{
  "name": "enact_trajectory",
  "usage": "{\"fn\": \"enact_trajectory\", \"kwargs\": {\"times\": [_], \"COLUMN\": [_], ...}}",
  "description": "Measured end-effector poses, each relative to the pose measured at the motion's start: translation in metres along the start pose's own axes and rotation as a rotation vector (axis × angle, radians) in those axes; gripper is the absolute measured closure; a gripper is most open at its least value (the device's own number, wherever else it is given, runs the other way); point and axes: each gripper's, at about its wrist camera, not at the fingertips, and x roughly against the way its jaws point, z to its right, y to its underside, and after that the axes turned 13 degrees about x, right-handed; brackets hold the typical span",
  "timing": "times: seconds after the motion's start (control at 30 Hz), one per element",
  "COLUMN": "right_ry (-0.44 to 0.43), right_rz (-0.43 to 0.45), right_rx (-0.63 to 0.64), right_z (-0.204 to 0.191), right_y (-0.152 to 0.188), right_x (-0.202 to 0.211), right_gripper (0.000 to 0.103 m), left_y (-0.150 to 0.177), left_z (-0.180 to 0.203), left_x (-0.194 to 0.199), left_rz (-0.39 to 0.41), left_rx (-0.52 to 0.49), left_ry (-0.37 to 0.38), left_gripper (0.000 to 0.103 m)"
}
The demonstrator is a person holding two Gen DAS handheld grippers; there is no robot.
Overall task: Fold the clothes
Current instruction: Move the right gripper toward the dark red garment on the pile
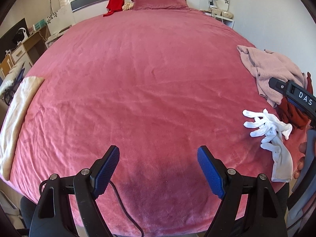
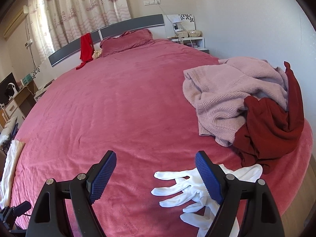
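Observation:
A crumpled pale pink knit sweater (image 2: 233,90) lies on the right side of the pink bed (image 2: 122,106), with a dark red garment (image 2: 270,126) heaped against its near side. The same pink sweater (image 1: 274,71) and dark red garment (image 1: 294,114) show at the right edge of the left wrist view. White gloves (image 2: 187,189) lie near the bed's front edge, under my right gripper (image 2: 156,173), which is open and holds nothing. My left gripper (image 1: 158,167) hovers open over bare bedspread. Part of the right gripper's body (image 1: 294,94) reaches in from the right.
A bright red garment (image 2: 86,47) hangs over the grey headboard (image 2: 126,24), beside a pink pillow (image 2: 126,41). A cream cloth (image 1: 17,116) lies at the bed's left edge. A desk (image 1: 21,47) stands left of the bed, a white nightstand (image 2: 189,41) at the far right.

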Motion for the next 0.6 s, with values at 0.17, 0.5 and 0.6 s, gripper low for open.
{"fn": "enact_trajectory", "kwargs": {"times": [0.17, 0.5, 0.6], "right_ry": [-0.004, 0.029, 0.031], "right_rz": [-0.01, 0.0, 0.0], "right_rx": [0.006, 0.0, 0.006], "right_z": [-0.003, 0.006, 0.008], "right_y": [-0.002, -0.02, -0.023], "right_x": [-0.005, -0.006, -0.006], "right_gripper": [0.019, 0.019, 0.019], "left_y": [0.006, 0.016, 0.016], "left_z": [0.002, -0.01, -0.006], "left_x": [-0.003, -0.011, -0.01], "left_rz": [-0.014, -0.051, -0.038], "left_rx": [-0.009, -0.026, -0.04], "left_ry": [-0.026, -0.032, -0.025], "left_gripper": [0.02, 0.02, 0.02]}}
